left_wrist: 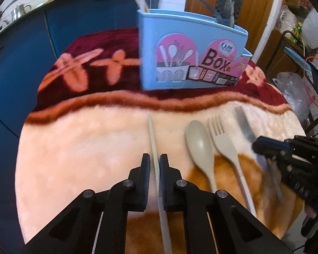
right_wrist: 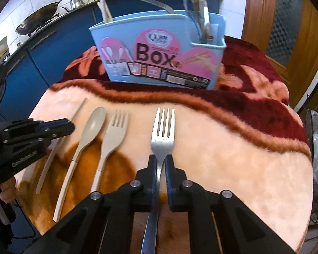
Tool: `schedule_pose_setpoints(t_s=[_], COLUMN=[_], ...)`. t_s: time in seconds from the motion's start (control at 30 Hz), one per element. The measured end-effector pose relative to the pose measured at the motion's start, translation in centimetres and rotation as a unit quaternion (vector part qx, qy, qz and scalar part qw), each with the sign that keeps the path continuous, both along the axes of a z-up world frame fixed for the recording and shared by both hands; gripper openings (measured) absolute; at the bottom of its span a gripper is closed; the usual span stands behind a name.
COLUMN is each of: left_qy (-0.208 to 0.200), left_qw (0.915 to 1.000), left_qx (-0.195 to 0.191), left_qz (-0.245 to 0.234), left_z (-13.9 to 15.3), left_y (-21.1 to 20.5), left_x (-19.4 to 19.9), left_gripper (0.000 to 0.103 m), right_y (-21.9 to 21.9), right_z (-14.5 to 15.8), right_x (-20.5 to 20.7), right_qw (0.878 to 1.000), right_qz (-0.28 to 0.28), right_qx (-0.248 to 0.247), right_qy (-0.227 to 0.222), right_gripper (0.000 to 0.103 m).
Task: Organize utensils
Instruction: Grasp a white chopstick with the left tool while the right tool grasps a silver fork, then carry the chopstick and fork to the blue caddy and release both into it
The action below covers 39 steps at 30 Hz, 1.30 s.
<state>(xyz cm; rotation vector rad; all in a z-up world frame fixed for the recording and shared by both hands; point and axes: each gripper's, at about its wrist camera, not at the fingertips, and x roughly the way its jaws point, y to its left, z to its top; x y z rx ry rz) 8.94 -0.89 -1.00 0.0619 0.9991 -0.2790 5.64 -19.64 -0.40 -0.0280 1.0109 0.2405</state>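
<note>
Blanket-draped worktop (left_wrist: 74, 148): left tool (left_wrist: 154, 163) pinches a chopstick (left_wrist: 152, 135), right tool (right_wrist: 160, 165) a steel fork (right_wrist: 162, 131), presumably bound for the blue box (right_wrist: 159, 48).

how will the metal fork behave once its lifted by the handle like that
The metal fork looks rigid, so it should not flex. The right gripper pinches its narrow neck with the tined head ahead and the long handle behind, so it may pivot in the grip. Its smooth, shiny surface suggests it could slip.
</note>
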Motion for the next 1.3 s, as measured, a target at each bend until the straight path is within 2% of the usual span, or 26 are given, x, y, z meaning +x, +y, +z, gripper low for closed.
schedule_pose_setpoints(t_s=[0.23,0.47,0.6,0.7,0.9,1.03,1.17,1.3], left_qy=[0.036,0.089,0.105,0.111,0.075,0.000,-0.056,-0.095], left_qw=[0.9991,0.9952,0.9935,0.9935,0.9955,0.9969,0.9922,0.9856], left_qx=[0.006,0.014,0.013,-0.012,-0.055,-0.079,-0.110,-0.138], left_qz=[-0.019,-0.039,-0.042,-0.025,-0.017,-0.005,0.015,0.024], left_z=[0.1,0.1,0.1,0.3,1.2,2.9,4.1,5.6], left_y=[0.3,0.0,-0.1,0.5,1.3,1.6,2.1,2.3], left_x=[0.3,2.0,2.5,2.5,1.0,-1.0,-1.9,-1.8], left_gripper=[0.011,0.011,0.009,0.007,0.005,0.004,0.004,0.004], right_y=[-0.3,-0.7,-0.5,-0.4,-1.5,-2.2,-3.3,-3.8], right_z=[-0.1,0.0,0.1,0.1,1.0,2.2,2.8,3.6], right_x=[1.2,2.8,2.8,2.3,0.4,-1.1,-2.5,-2.9], right_qw=[0.999,0.994,0.994,0.996,0.997,0.994,0.985,0.979], right_qz=[0.017,0.036,0.039,0.034,0.021,0.010,-0.008,-0.016], right_qx=[0.014,0.030,0.025,0.027,0.072,0.098,0.141,0.153], right_qy=[0.049,0.102,0.101,0.080,0.022,-0.050,-0.097,-0.134], right_gripper=[0.011,0.012,0.011,0.009,0.009,0.009,0.009,0.009])
